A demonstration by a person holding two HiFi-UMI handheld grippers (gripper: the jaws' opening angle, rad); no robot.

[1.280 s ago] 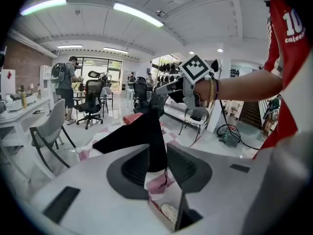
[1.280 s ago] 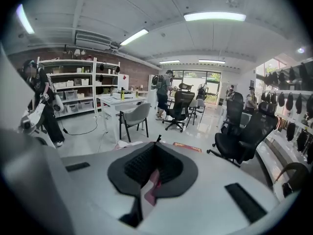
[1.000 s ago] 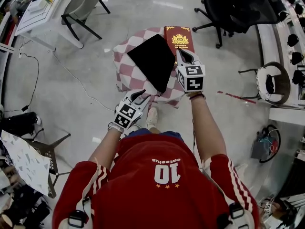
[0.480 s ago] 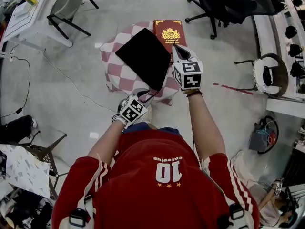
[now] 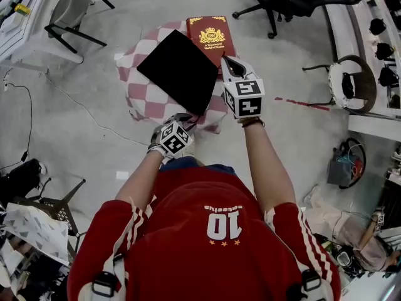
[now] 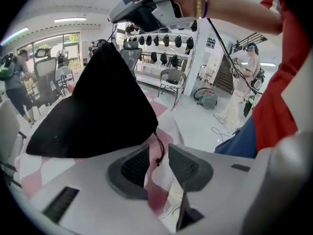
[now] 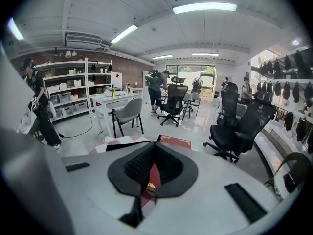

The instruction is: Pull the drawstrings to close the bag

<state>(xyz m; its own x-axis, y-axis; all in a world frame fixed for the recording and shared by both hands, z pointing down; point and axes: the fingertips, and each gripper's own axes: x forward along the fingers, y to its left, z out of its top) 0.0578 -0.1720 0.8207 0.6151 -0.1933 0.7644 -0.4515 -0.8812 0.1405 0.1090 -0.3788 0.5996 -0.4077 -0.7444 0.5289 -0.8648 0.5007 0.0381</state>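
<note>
The black fabric drawstring bag (image 5: 178, 71) is sitting over the near right part of a small table draped in a red-and-white checked cloth (image 5: 145, 99). Its nearest corner is reaching the table's near edge, and a red hardback book with a gold crest (image 5: 212, 36) is lying at the far right corner.

The left gripper (image 6: 158, 146) is coming in at that near corner. Its jaws, which have just been opening, are standing wide apart with the thin dark drawstring cord (image 6: 160, 150) dangling between them, and neither pad is pressing on it. The right gripper (image 7: 154, 146) is keeping its jaws pressed together at the bag's right corner, apparently pinching the bag there.

The cord is hanging directly in front of the loose cloth at the table's near edge. If the left jaws close too low or too deep, they are likely to catch the cloth with the cord, and a pull would then drag the cloth, the bag and the book towards that edge. The cord is thin and could also slip out of the pads. If the right jaws are gripping fabric rather than cord, pulling would move the bag and not cinch it.

The bag's mouth, any second cord and the bag's contents are staying out of sight. No view is showing whether the right pads are pinching fabric or string.
</note>
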